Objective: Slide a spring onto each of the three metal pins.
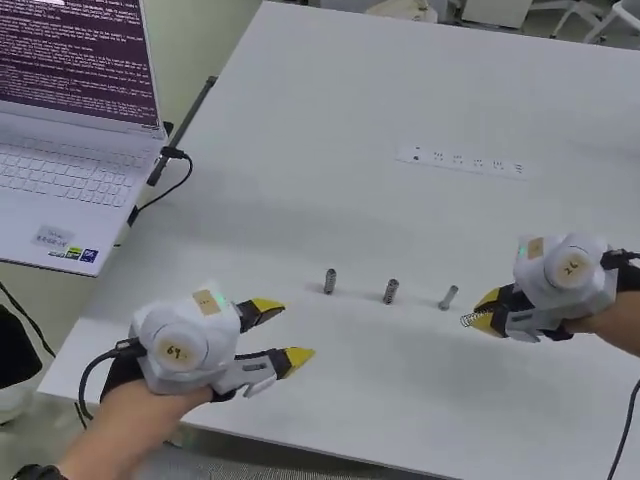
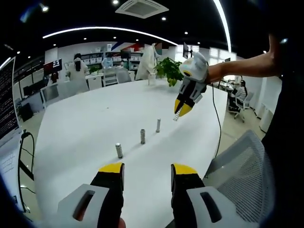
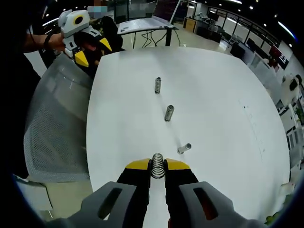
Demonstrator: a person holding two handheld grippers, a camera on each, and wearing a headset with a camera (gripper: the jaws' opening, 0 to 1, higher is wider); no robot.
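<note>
Right gripper [image 3: 157, 164] is clamped on the small silver coil spring [image 3: 157, 167], which pokes out along the jaws. The short bare metal pin [image 3: 184, 148] stands just ahead of it, slightly right. Left gripper [image 1: 283, 331], jaws apart, hangs well away from that pin, so right's nearer.

You stand at a wide white worktop [image 1: 350, 100]. Beyond its left edge an open laptop [image 1: 70, 130] sits on a separate table, with a black cable [image 1: 165, 185] plugged into its side. A white power strip [image 1: 460, 160] lies flat toward the far right of the worktop. By the near edge there is a grey mesh chair [image 2: 247, 161]. Above you, long curved light strips [image 2: 109, 27] and a square air vent [image 2: 141, 7] cross the dark ceiling. A green plant [image 2: 168, 69] and office desks stand behind.
</note>
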